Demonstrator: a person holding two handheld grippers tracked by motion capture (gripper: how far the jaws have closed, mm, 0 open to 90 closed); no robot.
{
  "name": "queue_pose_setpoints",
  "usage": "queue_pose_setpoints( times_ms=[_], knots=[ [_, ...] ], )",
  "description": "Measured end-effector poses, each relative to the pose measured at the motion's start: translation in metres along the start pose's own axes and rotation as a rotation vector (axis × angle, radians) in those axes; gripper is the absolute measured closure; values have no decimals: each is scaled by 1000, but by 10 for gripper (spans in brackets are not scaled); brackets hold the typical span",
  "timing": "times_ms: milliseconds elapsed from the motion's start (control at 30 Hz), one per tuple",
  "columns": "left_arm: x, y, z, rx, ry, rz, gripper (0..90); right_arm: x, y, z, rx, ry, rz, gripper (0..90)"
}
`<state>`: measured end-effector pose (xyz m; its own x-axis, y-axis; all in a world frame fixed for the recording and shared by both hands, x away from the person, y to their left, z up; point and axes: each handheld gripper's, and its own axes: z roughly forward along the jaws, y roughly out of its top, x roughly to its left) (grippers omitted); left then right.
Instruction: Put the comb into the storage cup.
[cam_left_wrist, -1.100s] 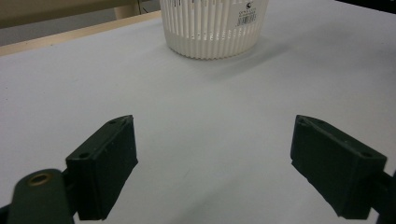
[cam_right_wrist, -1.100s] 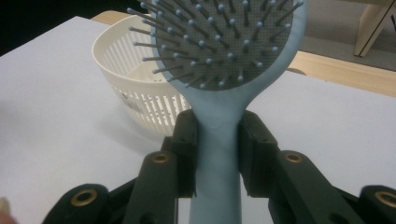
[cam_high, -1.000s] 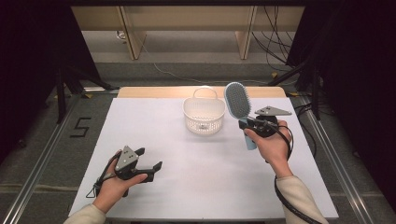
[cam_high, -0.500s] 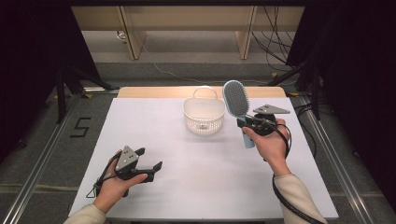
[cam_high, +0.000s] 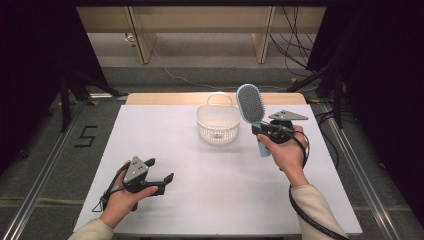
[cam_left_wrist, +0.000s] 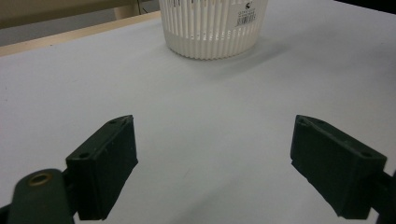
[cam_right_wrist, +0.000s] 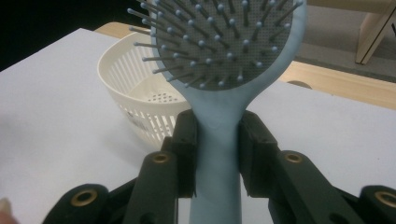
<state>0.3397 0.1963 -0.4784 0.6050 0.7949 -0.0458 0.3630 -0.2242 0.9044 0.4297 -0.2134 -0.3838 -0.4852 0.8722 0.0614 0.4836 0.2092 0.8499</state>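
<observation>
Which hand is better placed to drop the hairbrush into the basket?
Right. The right tool already clamps the hairbrush by its handle, right beside the basket. The left tool is open, holds nothing, and sits at the table's near edge.

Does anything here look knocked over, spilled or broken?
Nothing stands out. The white basket sits upright on the table, nothing spilled around it. The right gripper is shut on the blue hairbrush, bristles intact. The left gripper is open.
</observation>
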Motion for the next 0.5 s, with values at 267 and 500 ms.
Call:
queue_pose_setpoints(
  times_ms=[267, 500],
  knots=[
    [0, 0, 0, 0, -1, 0, 140, 0, 2, 2, -5, -1, 1, 711],
    [0, 0, 0, -1, -1, -2, 140, 1, 5, 3, -15, 0, 3, 711]
  ],
)
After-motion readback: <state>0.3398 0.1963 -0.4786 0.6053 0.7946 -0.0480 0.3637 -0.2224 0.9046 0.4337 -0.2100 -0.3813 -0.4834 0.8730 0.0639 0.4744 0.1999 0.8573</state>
